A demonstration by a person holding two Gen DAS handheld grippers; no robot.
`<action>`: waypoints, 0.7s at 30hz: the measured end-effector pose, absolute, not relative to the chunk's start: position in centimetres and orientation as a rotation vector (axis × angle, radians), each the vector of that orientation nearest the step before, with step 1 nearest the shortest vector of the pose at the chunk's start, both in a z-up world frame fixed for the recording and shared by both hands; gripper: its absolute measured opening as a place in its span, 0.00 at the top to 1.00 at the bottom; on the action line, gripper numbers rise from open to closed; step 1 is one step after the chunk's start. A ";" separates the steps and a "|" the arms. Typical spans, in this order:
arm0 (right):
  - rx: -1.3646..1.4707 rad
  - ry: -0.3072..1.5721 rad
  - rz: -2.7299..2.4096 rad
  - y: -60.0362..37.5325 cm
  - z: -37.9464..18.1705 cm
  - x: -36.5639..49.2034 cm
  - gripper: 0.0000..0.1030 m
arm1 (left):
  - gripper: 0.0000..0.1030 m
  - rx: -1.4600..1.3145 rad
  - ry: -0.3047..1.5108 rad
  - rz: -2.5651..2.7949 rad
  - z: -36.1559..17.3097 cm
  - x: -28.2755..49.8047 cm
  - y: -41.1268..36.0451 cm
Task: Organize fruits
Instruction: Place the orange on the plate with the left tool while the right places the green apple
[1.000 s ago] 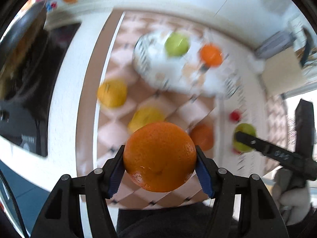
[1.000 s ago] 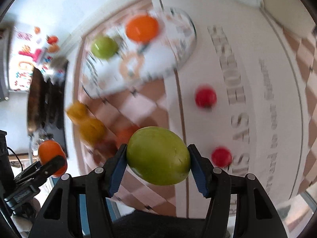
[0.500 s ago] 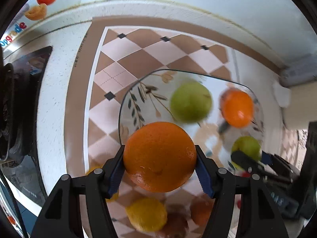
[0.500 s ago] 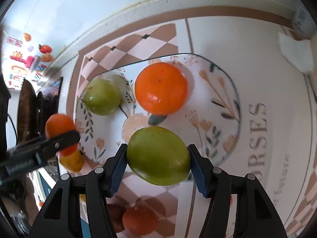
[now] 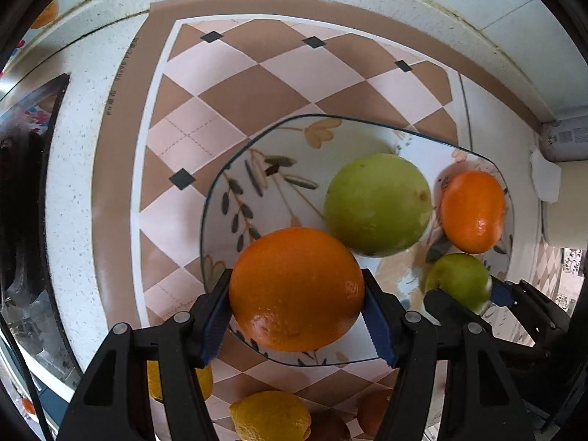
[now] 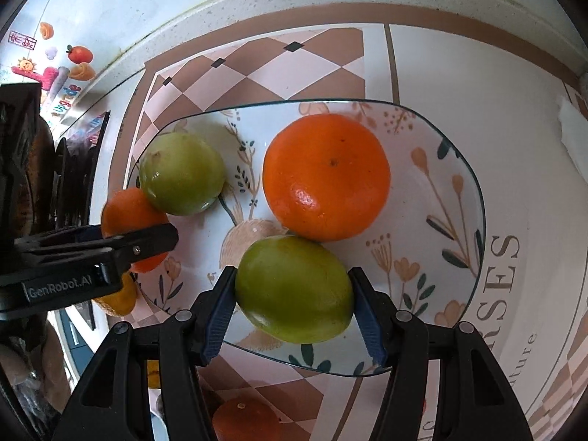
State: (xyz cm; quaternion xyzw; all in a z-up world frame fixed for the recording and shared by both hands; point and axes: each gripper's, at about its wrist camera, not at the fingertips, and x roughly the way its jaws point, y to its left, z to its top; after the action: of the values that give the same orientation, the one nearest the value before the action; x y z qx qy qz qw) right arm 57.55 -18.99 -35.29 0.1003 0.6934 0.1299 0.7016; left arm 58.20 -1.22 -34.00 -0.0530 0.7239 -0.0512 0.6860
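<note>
Two fruits held over the plate, one in each gripper.

The left gripper (image 5: pixel 297 310) has its fingers (image 5: pixel 217 312) clenched on an orange (image 5: pixel 296 288) at its widest part, over the near-left rim of the flowered plate (image 6: pixel 452 198). The right gripper (image 6: pixel 294 305) holds a green fruit (image 6: pixel 294 288) low over the plate's near edge; its fingers (image 6: pixel 220 305) are easing apart, the fruit between them and the right pad looking just clear. Both fruits look firm, round and smooth-skinned, fairly light but likely to roll once let go, so a hold across the middle suits them. Already on the plate lie two: one green fruit (image 6: pixel 182 173) and one orange (image 6: pixel 326 176). On the desk (image 5: pixel 73 169) beyond the plate I count a lemon (image 5: pixel 271 417) and at least three more fruits, partly hidden.
</note>
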 end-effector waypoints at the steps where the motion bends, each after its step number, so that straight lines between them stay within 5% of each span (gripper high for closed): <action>1: 0.228 1.544 0.286 -18.7 -35.3 57.5 0.28 | 0.39 -0.117 1.630 -0.110 -34.5 58.8 -1.3; 4: 0.239 1.531 0.276 -19.4 -34.7 57.4 0.18 | 0.37 -0.128 1.628 -0.110 -34.3 58.9 -1.2; 9: 0.195 1.518 0.219 -20.3 -33.4 56.4 0.12 | 0.13 -0.104 1.584 -0.098 -32.7 58.5 -0.9; 21: 0.093 1.402 0.054 -21.1 -27.8 51.5 0.09 | 0.13 -0.003 1.382 -0.006 -25.9 52.4 -0.3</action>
State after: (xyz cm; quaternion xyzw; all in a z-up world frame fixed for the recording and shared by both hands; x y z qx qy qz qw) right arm 51.52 -21.11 -27.75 0.0428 0.6446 0.0250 0.7629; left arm 52.38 -0.30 -25.95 -0.0012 0.6375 -0.0028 0.7705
